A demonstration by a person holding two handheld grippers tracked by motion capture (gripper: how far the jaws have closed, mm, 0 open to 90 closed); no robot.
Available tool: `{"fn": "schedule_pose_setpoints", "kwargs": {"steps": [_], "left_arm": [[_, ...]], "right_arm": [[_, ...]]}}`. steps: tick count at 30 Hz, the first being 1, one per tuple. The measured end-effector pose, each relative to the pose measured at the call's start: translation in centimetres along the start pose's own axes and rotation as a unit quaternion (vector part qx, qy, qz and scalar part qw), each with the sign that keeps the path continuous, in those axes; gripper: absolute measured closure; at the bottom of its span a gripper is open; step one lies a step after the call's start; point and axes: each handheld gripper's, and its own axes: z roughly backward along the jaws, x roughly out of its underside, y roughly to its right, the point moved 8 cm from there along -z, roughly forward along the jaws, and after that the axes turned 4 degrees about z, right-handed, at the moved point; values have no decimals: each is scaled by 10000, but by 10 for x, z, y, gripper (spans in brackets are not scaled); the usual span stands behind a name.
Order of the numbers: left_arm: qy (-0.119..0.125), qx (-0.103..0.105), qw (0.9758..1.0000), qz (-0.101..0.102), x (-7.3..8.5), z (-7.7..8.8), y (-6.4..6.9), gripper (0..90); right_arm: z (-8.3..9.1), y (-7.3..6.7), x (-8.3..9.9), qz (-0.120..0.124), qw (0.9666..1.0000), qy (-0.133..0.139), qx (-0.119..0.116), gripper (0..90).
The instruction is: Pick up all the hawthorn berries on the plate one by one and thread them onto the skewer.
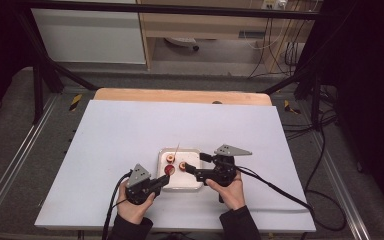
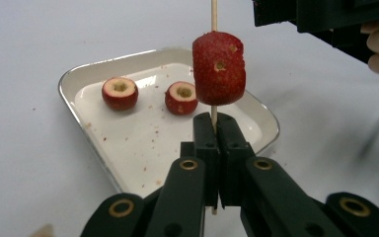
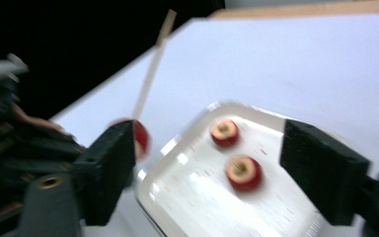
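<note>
Two fruit pieces beyond right tongs

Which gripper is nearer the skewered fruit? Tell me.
Left. The left gripper is shut on the skewer just below the skewered fruit; the right gripper stands open beside it, over the tray.

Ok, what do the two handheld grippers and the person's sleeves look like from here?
Both the left gripper and right gripper are black, each topped by a grey three-cornered plate and trailing a black cable. In the left gripper view the jaw arms carry brass-coloured rings at the pivots. The person's sleeves are dark; the hands are bare.
</note>
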Motion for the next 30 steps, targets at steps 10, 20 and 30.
{"fn": "schedule_pose_setpoints", "kwargs": {"steps": [10,20,30], "left_arm": [[-185,-59,9998,-105,12,12,-8,886],[-230,-82,9997,-75,17,17,-13,886],[-177,19,9998,-81,18,17,-18,886]], "right_arm": [[2,23,11,525,9898,-1267,382,145],[-22,21,10,1062,9685,-2213,407,110],[-49,15,5,1230,9541,-2710,339,145]]}}
